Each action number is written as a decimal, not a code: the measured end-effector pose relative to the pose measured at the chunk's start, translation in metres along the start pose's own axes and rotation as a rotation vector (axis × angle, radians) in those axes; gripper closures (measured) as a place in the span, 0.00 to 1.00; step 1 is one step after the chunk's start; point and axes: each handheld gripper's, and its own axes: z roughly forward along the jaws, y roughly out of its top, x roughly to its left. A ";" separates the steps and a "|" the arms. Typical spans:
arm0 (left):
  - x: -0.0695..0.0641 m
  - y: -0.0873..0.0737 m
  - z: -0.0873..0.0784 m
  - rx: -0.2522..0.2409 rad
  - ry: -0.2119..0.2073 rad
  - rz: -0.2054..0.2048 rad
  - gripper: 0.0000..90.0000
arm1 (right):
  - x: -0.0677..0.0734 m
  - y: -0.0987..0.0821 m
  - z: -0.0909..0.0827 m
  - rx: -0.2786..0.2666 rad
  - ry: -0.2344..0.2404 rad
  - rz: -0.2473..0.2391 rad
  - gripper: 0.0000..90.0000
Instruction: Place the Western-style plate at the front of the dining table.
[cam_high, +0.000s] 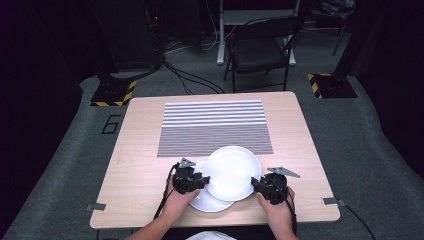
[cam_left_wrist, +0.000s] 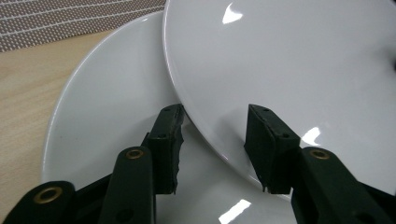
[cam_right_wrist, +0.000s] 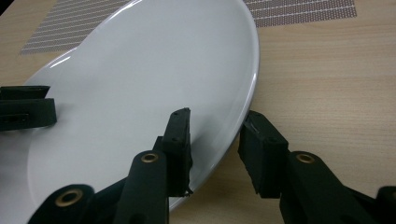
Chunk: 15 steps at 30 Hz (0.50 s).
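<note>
Both grippers straddle the top plate (cam_high: 231, 171): the left gripper (cam_left_wrist: 215, 140) has its jaws apart across the near rim, and the right gripper (cam_right_wrist: 215, 149) is likewise spread over the opposite edge. It overlaps the lower plate (cam_left_wrist: 107, 121), probably for a two-handed lift.

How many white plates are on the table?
2. The upper plate lies between both grippers, overlapping the lower plate, which sits under it toward the left gripper. More underneath cannot be excluded.
</note>
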 end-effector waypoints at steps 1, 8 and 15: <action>0.001 0.000 -0.001 0.001 -0.009 -0.006 0.62 | -0.001 -0.001 0.001 -0.002 0.001 0.010 0.71; -0.002 -0.005 -0.001 -0.010 -0.050 -0.056 0.59 | -0.002 -0.003 0.003 -0.007 0.004 0.038 0.70; -0.007 -0.008 -0.004 -0.038 -0.068 -0.074 0.60 | -0.007 -0.006 0.006 -0.004 0.022 0.090 0.69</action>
